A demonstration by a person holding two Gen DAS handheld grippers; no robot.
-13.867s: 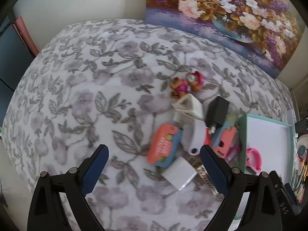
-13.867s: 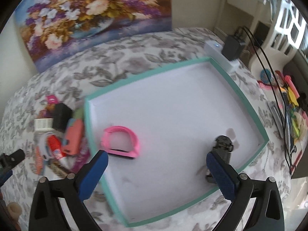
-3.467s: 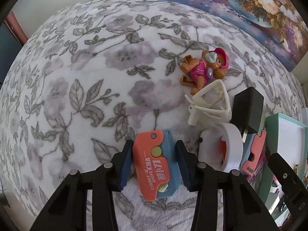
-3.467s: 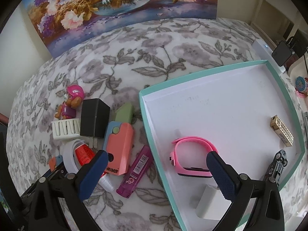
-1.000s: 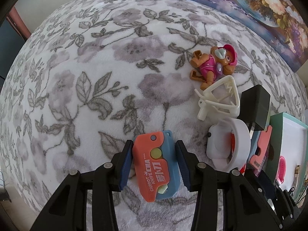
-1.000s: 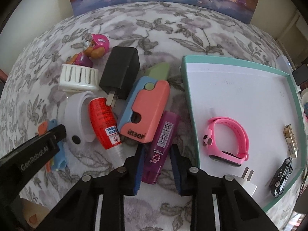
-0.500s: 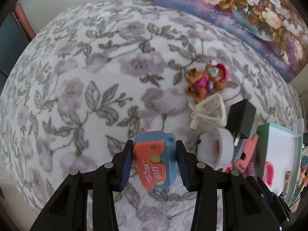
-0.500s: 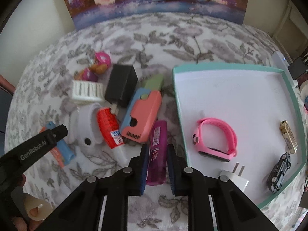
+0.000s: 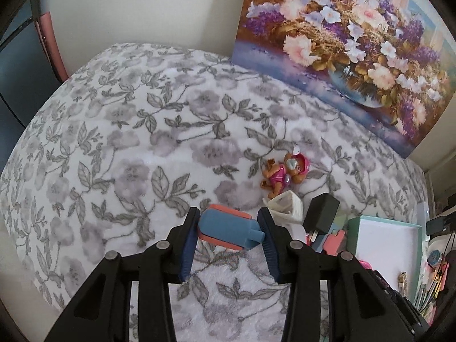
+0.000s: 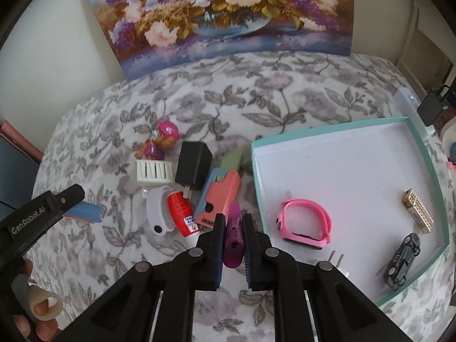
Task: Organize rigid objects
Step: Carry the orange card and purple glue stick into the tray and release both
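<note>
My left gripper (image 9: 229, 232) is shut on an orange-and-blue toy knife (image 9: 228, 229) and holds it above the floral cloth; it also shows in the right wrist view (image 10: 84, 211). My right gripper (image 10: 233, 238) is shut on a purple tube (image 10: 233, 233), lifted just left of the teal-rimmed white tray (image 10: 421, 154). In the tray lie a pink wristband (image 10: 306, 226), a gold lighter (image 10: 417, 213), a dark toy car (image 10: 403, 259) and a white plug (image 10: 337, 262).
On the cloth left of the tray lie a pup figure (image 10: 158, 142), a white slatted holder (image 10: 155, 172), a black charger (image 10: 193, 165), a white ring (image 10: 156, 213), a red tube (image 10: 182, 213) and a second orange-blue knife (image 10: 219, 196). A flower painting (image 10: 228, 14) leans at the back.
Both grippers have lifted. The left raised and tilted the toy knife off the cloth. The right raised the purple tube off the cloth.
</note>
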